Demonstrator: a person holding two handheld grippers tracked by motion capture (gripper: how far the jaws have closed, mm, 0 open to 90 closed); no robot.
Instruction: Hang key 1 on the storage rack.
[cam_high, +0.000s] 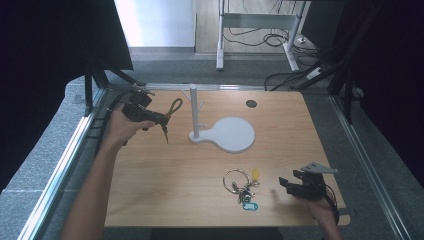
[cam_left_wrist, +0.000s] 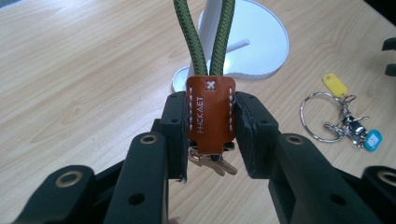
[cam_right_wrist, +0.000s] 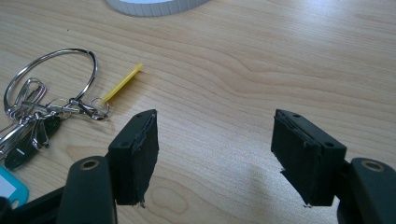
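Observation:
My left gripper (cam_high: 159, 119) (cam_left_wrist: 210, 130) is shut on the brown leather tab (cam_left_wrist: 210, 112) of a green rope-loop keychain (cam_high: 174, 106), held above the table left of the white peg stand (cam_high: 194, 112). Keys dangle under the tab (cam_left_wrist: 212, 163). The green loop (cam_left_wrist: 210, 42) points toward the stand's pole. A second key bunch on a large metal ring (cam_high: 236, 179) (cam_right_wrist: 51, 79), with a yellow tag (cam_high: 255, 174) (cam_right_wrist: 122, 82) and a blue tag (cam_high: 249, 205), lies at the front of the table. My right gripper (cam_high: 285, 185) (cam_right_wrist: 215, 154) is open, just right of that bunch, nothing between its pads.
The stand's round white base (cam_high: 232, 134) sits mid-table with thin pegs on its pole. A dark grommet hole (cam_high: 251, 103) is at the back of the wooden table (cam_high: 165, 175). Metal rails run along both table sides.

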